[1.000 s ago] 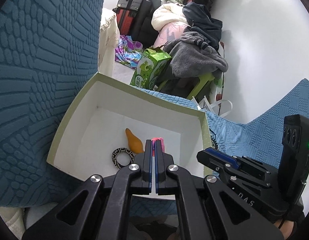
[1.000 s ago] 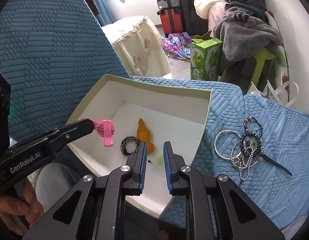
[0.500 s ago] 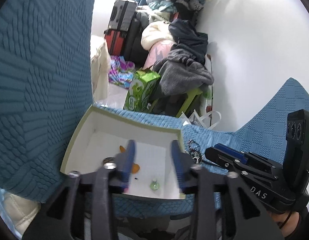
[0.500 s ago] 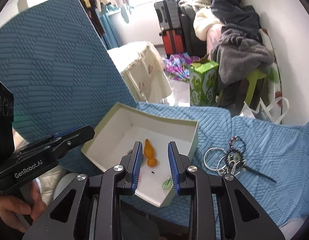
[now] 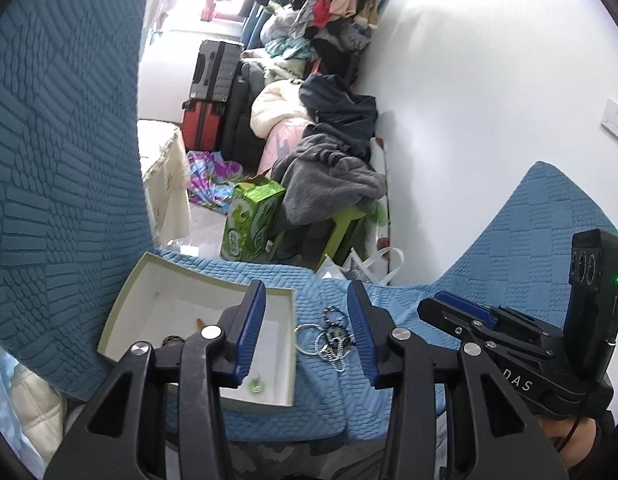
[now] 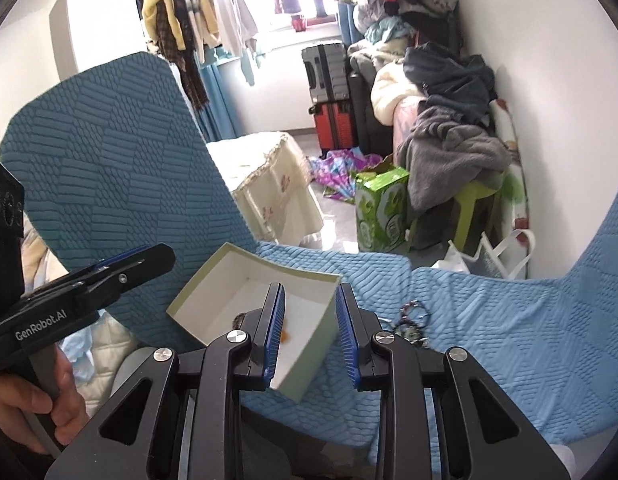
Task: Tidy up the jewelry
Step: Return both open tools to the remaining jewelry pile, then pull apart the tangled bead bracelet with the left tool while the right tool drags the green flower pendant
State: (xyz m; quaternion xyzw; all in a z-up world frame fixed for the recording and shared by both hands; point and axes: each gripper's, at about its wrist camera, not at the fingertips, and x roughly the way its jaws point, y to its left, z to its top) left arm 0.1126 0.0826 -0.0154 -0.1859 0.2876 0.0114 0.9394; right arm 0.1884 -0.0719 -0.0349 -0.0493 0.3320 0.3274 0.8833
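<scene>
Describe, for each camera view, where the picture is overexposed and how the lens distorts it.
Left wrist view: the window at the top is blown out to white, and the blue quilted cover bows strongly toward the dark round edge. Right wrist view: glare burns out the window behind the hanging clothes, the fisheye curves the white wall, and the corners go black.

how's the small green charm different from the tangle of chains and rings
The small green charm lies inside the white box; the tangle of chains and rings lies outside it, on the blue cover. The charm is a single tiny green piece; the tangle is a larger silvery and dark heap. Neither hand-held gripper touches them.
</scene>
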